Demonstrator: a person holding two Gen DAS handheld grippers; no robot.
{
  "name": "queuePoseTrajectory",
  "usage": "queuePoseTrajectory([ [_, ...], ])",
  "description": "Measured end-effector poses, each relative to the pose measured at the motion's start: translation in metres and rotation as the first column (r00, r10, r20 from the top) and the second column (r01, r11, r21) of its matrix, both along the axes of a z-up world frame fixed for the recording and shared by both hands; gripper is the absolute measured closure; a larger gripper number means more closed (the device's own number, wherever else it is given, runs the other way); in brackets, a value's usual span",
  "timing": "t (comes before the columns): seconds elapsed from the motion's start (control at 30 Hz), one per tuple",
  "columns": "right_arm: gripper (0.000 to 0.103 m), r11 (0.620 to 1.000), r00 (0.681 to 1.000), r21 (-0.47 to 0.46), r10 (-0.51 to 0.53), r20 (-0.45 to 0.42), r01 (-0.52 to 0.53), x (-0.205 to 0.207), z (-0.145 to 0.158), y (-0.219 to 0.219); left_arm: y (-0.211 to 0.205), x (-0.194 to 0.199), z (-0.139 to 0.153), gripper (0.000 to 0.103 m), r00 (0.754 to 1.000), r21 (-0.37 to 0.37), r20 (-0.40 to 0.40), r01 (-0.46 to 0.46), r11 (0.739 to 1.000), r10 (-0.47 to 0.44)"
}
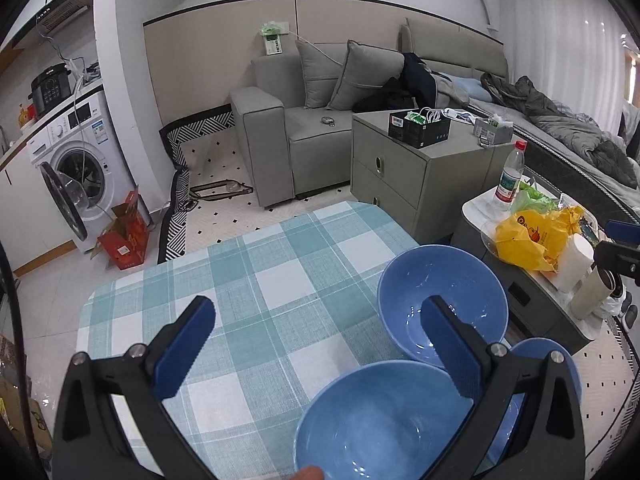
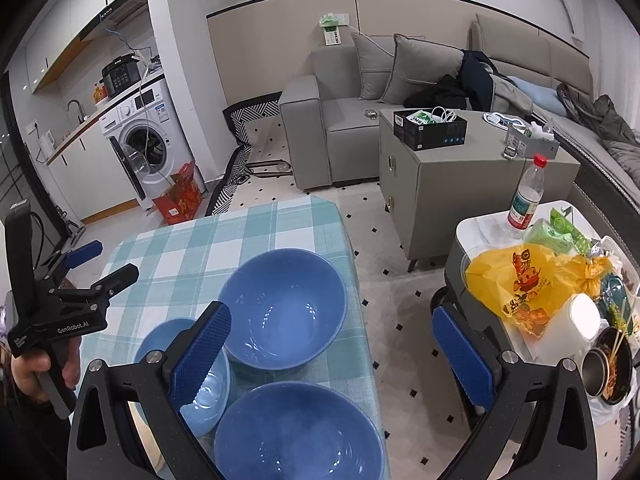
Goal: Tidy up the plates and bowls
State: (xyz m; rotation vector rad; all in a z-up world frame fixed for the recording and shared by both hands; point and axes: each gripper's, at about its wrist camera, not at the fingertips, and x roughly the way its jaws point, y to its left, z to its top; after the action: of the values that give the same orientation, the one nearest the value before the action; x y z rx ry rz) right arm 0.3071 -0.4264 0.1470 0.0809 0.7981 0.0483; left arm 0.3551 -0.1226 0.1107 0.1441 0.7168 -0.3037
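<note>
Both grippers spread wide, nothing held. Right gripper point(image 2: 326, 354) hangs over the right edge of the counter point(image 2: 248, 232); its left finger sits above the small bowl point(image 2: 160, 340), its right finger is out past the counter edge over the floor. Left gripper point(image 1: 316, 346) is over bare cloth, with the near bowl point(image 1: 372, 424) low and to its right, partly under its right finger

Three blue bowls on the checked cloth, all upright, round, glossy glazed, probably ceramic, so likely slick on the pads. Near bowl point(image 2: 296, 436) is closest to both cameras, far bowl point(image 2: 282, 312) is just behind it, rims look near or touching but I can't tell which. Small bowl sits left of them, a paler blue. No plates visible

Key relation, my read: near bowl lies directly ahead and below the right gripper, between its fingers, so right is better placed. Round, so no long axis; a grab would go on the rim

Beyond: side table point(image 2: 480, 224) with yellow bag point(image 2: 516, 280) and water bottle point(image 2: 526, 196), then grey cabinet point(image 2: 440, 184), sofa point(image 2: 340, 116)
</note>
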Motion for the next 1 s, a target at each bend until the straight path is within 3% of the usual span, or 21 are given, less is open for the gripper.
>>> queuePoseTrajectory([
  [0.57, 0.001, 0.999, 0.996, 0.043, 0.018, -0.092, -0.014, 0.044, -0.046, -0.004, -0.037, 0.042, -0.036, 0.0, 0.995, 0.051, -0.095, 0.042, 0.998, -0.037],
  [1.0, 0.001, 0.999, 0.985, 0.017, 0.033, -0.17, -0.03, 0.067, -0.079, 0.008, -0.057, 0.065, -0.072, 0.0, 0.979, 0.1, -0.195, 0.081, 0.992, -0.06],
])
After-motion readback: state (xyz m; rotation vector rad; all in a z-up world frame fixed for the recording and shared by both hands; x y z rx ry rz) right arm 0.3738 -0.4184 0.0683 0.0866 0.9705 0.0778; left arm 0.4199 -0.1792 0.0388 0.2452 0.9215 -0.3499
